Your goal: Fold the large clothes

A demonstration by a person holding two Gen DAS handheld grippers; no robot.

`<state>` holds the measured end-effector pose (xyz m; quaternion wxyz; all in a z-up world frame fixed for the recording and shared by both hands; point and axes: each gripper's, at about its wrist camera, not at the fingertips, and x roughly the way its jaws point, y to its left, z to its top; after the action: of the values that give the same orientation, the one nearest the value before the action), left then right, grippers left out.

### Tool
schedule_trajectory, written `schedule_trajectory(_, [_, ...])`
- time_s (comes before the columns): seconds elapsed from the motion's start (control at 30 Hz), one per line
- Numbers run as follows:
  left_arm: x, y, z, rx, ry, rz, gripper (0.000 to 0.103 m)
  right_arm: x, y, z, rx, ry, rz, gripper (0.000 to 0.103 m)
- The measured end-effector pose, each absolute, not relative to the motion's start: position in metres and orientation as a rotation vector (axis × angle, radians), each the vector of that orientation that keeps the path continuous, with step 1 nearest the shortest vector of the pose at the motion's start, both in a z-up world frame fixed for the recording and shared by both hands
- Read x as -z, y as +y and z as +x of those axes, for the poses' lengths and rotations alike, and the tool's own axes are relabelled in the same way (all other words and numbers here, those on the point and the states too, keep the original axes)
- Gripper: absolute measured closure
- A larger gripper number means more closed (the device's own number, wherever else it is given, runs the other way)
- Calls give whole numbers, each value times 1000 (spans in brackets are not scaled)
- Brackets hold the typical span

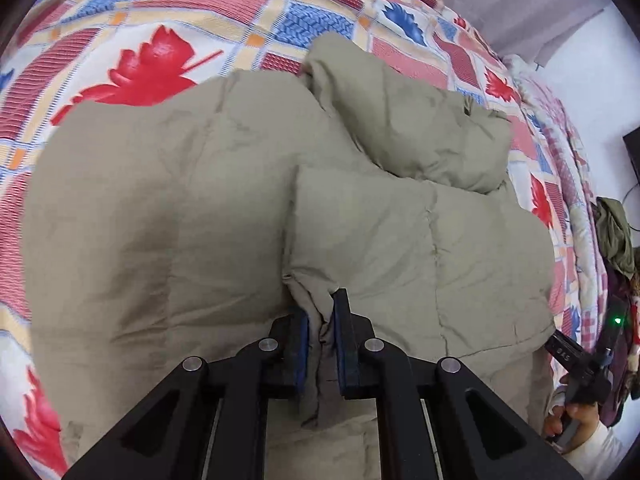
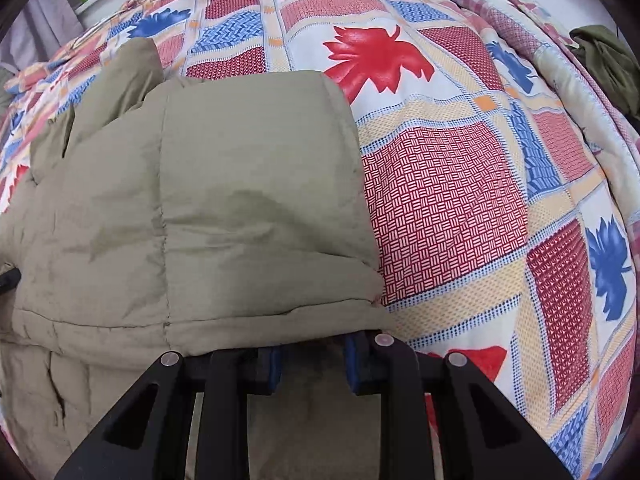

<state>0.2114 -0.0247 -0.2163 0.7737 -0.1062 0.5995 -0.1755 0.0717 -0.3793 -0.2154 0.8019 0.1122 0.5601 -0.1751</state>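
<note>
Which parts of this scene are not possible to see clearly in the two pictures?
- Right wrist view: the right gripper fingertips, hidden under the khaki padded coat edge.
- Left wrist view: the coat's lower part, hidden behind the left gripper.
- Left wrist view: the dark clothes pile, cut off at the right edge.
- Both views: the coat's front, facing down or folded under.

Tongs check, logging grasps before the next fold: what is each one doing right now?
Left tongs: shut on a pinched fold of the khaki padded coat.
Right tongs: partly closed at the coat's edge, tips hidden under it; grip cannot be told.
</note>
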Motion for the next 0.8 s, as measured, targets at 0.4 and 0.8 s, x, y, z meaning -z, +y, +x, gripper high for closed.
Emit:
schedule_trajectory(0.4, [160,2,195,331,1226,-105,90,158,-361,23,206,1256,295,59])
schedule_trajectory(0.8, [190,-70,211,327,1218,10,90,162,-427,109,274,1105,500,71])
